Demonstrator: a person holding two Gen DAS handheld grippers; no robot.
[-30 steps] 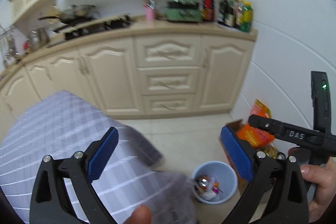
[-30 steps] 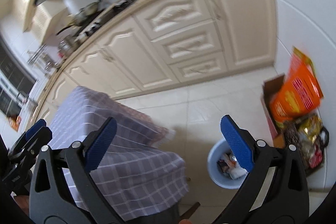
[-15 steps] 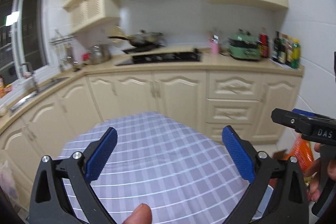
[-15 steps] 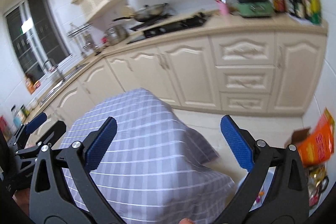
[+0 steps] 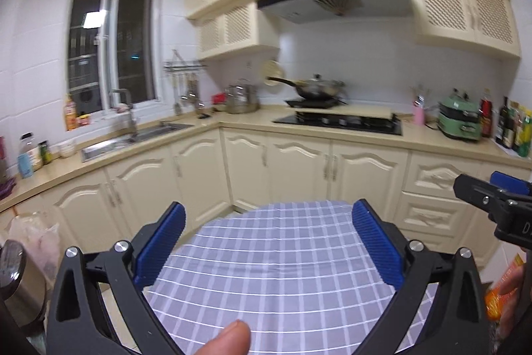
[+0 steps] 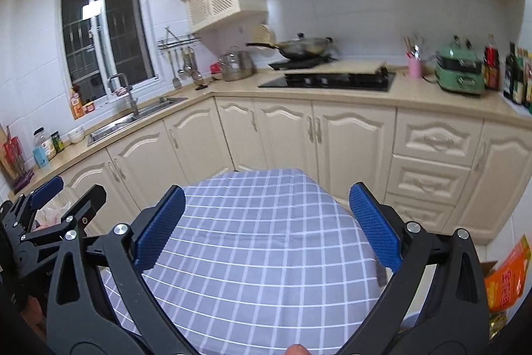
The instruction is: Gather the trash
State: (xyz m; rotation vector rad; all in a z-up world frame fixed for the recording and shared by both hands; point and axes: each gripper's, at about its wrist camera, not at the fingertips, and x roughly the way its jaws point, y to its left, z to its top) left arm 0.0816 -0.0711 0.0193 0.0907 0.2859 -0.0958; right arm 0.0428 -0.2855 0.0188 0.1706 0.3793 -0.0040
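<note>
Both the left gripper and right gripper are released, empty, over the checked table. No trash visible here; judgement: tilt down and search before reaching.

Only readable bit is a white "D" on the right gripper; the orange bag has red print, too blurry to make out.

I see a shiny round trash can at the lower left, a see-through bag just behind it.
</note>
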